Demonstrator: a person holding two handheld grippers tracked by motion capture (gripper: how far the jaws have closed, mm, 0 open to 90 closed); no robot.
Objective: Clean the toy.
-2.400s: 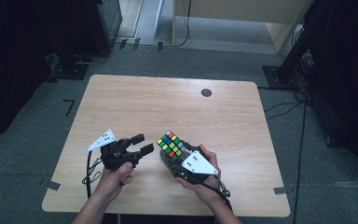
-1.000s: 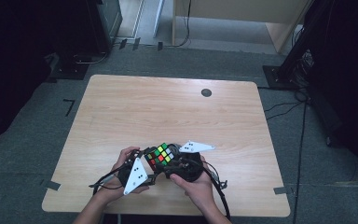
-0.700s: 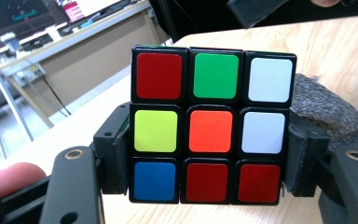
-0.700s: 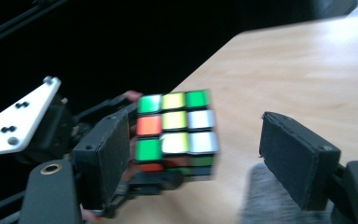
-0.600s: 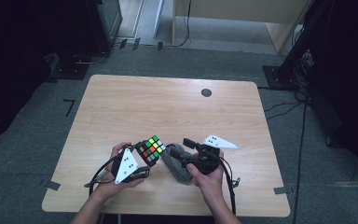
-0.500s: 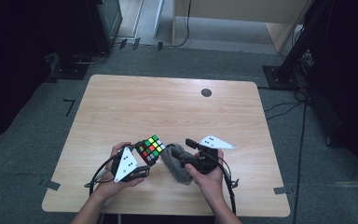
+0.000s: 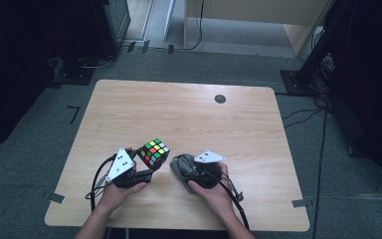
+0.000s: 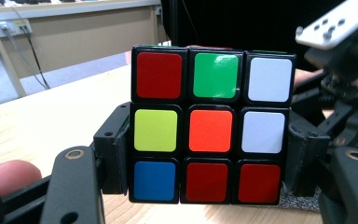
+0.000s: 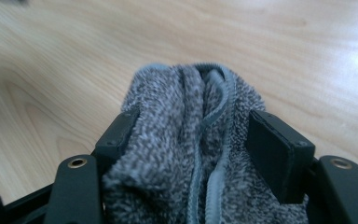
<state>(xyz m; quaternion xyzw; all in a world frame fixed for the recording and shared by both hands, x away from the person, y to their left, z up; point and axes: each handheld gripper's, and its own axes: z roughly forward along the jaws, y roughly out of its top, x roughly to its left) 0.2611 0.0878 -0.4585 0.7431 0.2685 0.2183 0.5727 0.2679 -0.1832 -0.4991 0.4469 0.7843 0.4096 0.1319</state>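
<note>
Since the earliest frame the puzzle cube (image 7: 153, 152) has passed from the right gripper (image 7: 183, 167) to the left gripper (image 7: 146, 168), and the right hand (image 7: 214, 188) has come down onto the grey cloth (image 7: 181, 167).

Taking the table (image 7: 189, 114) as landmark: both hands work near its near edge, a little left of its middle, well apart from the small dark disc (image 7: 220, 98) set in the top toward the far edge.

The cloth lies bunched on the table, its long axis running from the near edge slightly away and leftward. The right gripper (image 9: 191, 135) straddles it. Its jaws have just been closing, with folds and a hemmed edge of the cloth (image 9: 186, 154) between them. The left pad presses the fabric; whether the right pad bites yet, I cannot tell.

The cube is held just above the table, left of the cloth and apart from it, tilted with one corner toward the far edge. The left gripper (image 8: 209, 154) pinches the cube (image 8: 209, 130) by its two side faces, a red, green and white row on top facing the camera.
</note>
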